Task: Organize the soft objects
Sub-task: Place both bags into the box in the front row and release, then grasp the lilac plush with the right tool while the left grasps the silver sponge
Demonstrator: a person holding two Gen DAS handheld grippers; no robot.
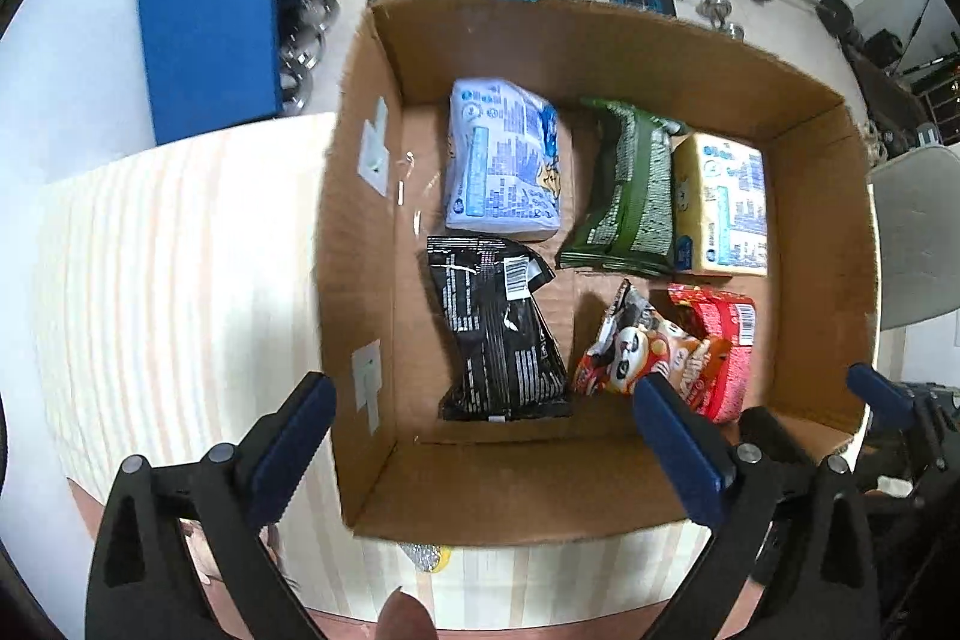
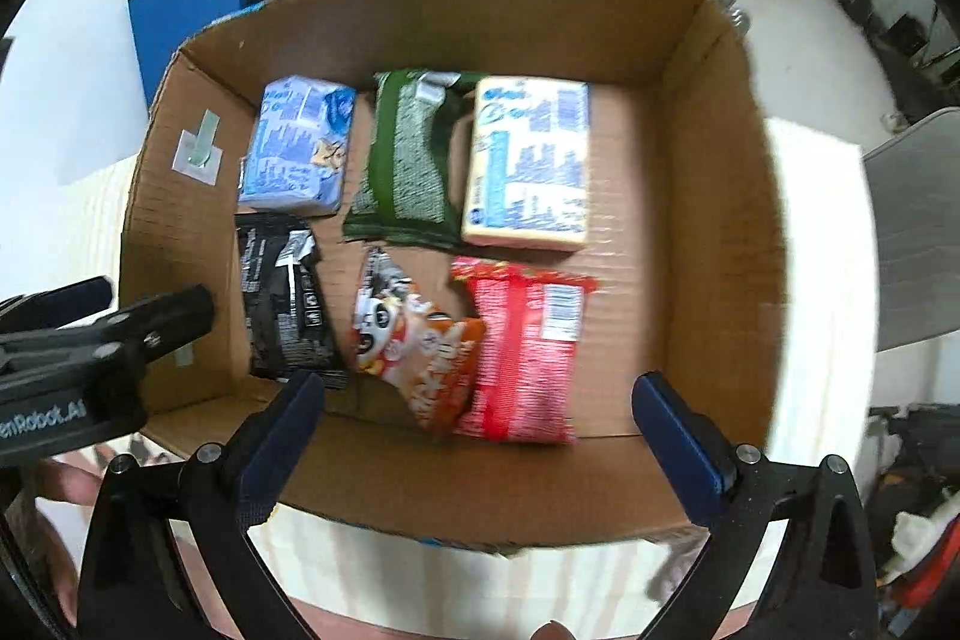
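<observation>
Cardboard box (image 1: 372,196) standing on a pale striped table (image 1: 168,280), seen from both wrist cameras; six soft packs lie flat on its floor in two rows. Far row, from the left wall: a blue tissue pack (image 1: 501,160), a green pouch (image 1: 630,196) and a yellow tissue pack (image 1: 723,205), the last two touching. Near row: a black pouch (image 1: 501,334), apart from a panda snack bag (image 1: 645,346) whose edge overlaps a red snack bag (image 1: 720,340). The left claw (image 1: 486,448) hovers above the near wall with its jaws spread wide and nothing between them; the right claw (image 2: 480,436) is likewise wide and empty over the near wall, and the left tool's body shows at the left edge of the right view. The tissue packs appear light, squashy and blocky, so a pinch across the short sides of the body should hold well. The pouches and snack bags look light, air-filled and slick-skinned; a squeeze on the puffed middle may slip or crush the contents, so the crimped end seams or a narrow waist seem the better hold. The overlapping snack bags may drag one another when either is lifted.
</observation>
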